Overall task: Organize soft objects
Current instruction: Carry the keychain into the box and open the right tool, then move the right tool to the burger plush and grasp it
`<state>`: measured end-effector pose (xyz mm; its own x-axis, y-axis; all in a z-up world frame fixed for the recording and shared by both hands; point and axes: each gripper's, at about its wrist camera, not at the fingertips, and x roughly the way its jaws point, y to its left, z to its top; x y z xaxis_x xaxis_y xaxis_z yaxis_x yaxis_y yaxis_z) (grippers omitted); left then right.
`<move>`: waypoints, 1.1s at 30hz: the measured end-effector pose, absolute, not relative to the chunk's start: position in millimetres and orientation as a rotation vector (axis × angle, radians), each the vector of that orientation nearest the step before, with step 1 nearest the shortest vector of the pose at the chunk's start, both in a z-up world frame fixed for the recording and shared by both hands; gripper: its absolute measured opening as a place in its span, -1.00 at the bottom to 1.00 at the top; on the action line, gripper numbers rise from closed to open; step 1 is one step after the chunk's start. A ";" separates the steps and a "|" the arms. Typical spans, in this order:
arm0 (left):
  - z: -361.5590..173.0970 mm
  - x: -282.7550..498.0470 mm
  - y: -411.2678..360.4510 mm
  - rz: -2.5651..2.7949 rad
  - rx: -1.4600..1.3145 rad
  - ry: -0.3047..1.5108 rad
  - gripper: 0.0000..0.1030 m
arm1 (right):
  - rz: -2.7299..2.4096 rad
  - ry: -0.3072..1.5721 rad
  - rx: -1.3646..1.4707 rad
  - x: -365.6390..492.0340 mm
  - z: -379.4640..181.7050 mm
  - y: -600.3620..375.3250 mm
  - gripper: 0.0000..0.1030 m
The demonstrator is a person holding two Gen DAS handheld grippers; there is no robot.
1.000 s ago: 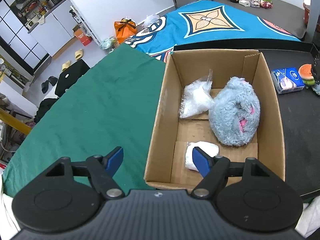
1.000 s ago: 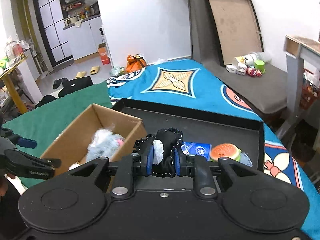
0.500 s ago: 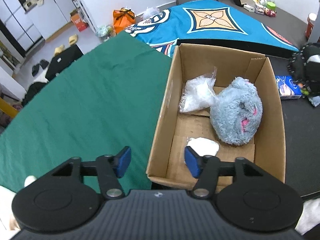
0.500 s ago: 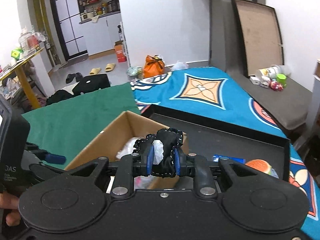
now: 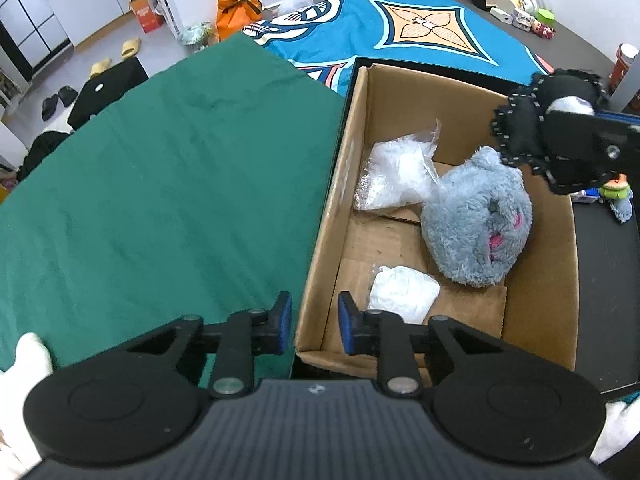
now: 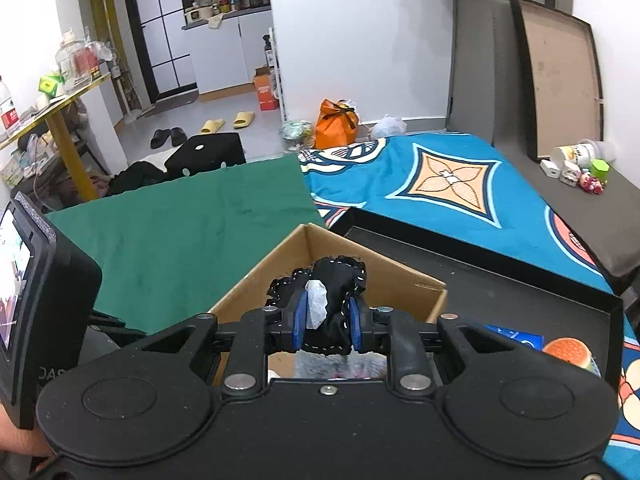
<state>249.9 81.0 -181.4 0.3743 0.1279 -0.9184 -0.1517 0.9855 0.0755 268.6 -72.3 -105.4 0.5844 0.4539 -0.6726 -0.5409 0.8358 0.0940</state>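
Now right gripper grips black plush, seemingly above box.

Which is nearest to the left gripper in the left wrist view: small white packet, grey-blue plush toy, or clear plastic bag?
From the left gripper:
1. Small white packet, box's near end.
2. Grey-blue plush toy, right side.
3. Clear plastic bag, far end.

The right gripper is pinching a black soft toy with white stitching between its blue pads, above the near end of the cardboard box. A grey plush is showing below it. The box is lying at the black tray's left edge, beside the green cloth
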 end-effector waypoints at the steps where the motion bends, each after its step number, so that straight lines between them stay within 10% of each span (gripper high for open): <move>1: -182.1 250.1 81.9 0.177 -0.030 1.174 -0.63 | 0.584 0.749 -0.129 269.3 -105.9 -69.5 -0.57; 33: -175.3 247.8 73.0 0.212 0.039 1.144 -0.60 | 0.568 0.755 -0.093 270.3 -109.6 -97.3 0.04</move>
